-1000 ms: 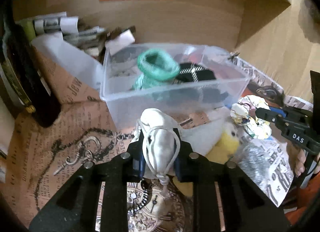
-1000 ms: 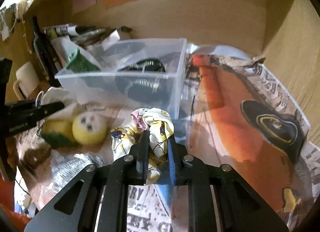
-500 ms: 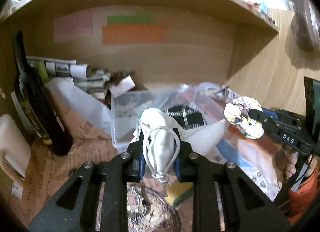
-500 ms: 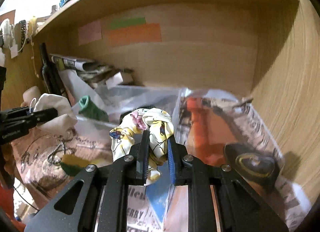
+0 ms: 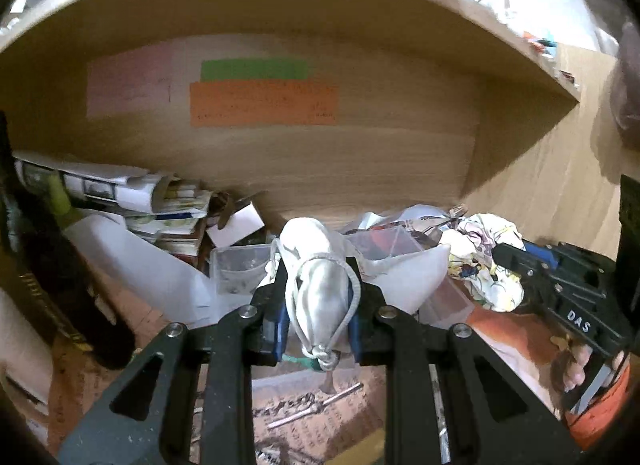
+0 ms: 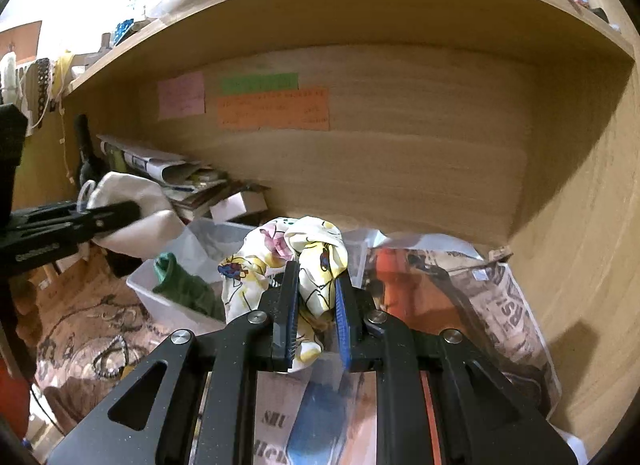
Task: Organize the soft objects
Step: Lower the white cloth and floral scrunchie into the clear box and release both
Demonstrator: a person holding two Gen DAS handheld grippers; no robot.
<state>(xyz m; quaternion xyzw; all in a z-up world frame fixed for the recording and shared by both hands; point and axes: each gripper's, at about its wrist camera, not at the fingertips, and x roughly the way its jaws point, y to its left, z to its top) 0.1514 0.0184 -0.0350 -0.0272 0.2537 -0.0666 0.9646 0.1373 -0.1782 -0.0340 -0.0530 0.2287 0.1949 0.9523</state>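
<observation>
My left gripper point(image 5: 318, 297) is shut on a white drawstring pouch point(image 5: 320, 285), held in the air above the desk. In the right wrist view the same pouch point(image 6: 128, 209) shows at the left, pinched by that gripper point(image 6: 128, 211). My right gripper point(image 6: 316, 305) is shut on a floral cloth scrunchie point(image 6: 304, 261), also lifted; from the left wrist view the scrunchie point(image 5: 480, 265) hangs at the right. Below and behind both sits a clear plastic bin point(image 6: 176, 311) with a green knitted piece point(image 6: 180, 285) inside it.
A wooden shelf alcove surrounds the desk, with coloured sticky notes point(image 5: 264, 103) on its back wall. Stacked papers and books point(image 5: 160, 201) lie at the back left beside a dark bottle point(image 5: 52, 285). Printed newspaper point(image 6: 500, 305) covers the desk at the right.
Both grippers have risen with their loads, and the views have tilted up, so the bin and the yellow plush toy on the desk dropped lower or out of sight.
</observation>
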